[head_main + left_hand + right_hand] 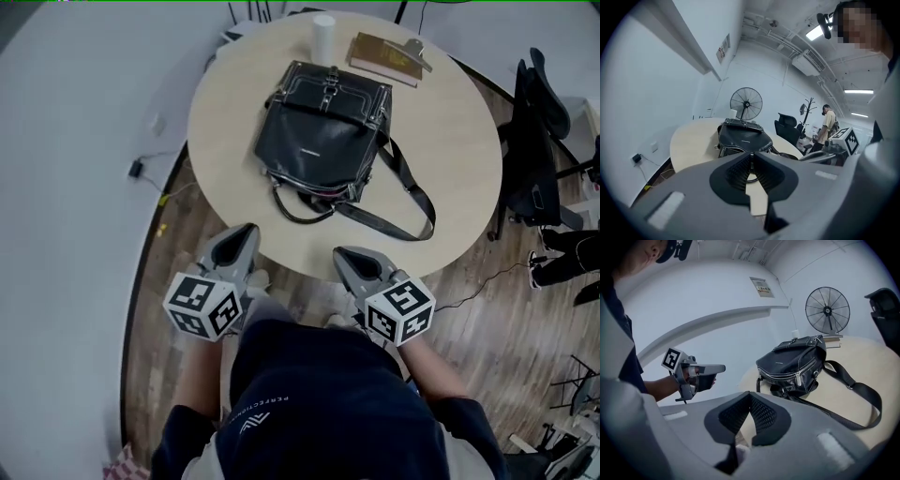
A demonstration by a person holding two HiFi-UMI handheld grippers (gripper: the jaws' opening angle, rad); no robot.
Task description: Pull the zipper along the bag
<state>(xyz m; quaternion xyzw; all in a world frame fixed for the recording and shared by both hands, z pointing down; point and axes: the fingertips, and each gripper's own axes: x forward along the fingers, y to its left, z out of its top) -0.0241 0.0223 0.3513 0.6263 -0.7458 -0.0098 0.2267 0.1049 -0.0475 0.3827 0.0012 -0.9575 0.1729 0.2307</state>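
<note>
Nearest the head camera is the person's dark shirt (319, 403), and just beyond it two grippers hang off the near edge of the round table (450, 122), short of anything on it. The left gripper (247, 232) has its fingertips together with nothing between them, and so does the right gripper (343, 253). One black leather bag (323, 131) lies around the table's middle, its zippered end turned toward the near edge. Its single long strap (412, 192) trails toward the near right edge, and one short handle loop (300, 211) lies at its near end. At the far edge lie one brown notebook (384, 56) and, to its left, one white cup (323, 37). The silver zipper (785, 376) runs along the bag's near end, with one pull tab (798, 377) hanging from it. The reach looks only just begun. To do it well, both sets of jaws probably need to part on the way in. One gripper should pin the bag close beside the zipper's end so the soft leather cannot slide or bunch. The other should pinch the tab squarely and draw it level along the teeth, not upward.
</note>
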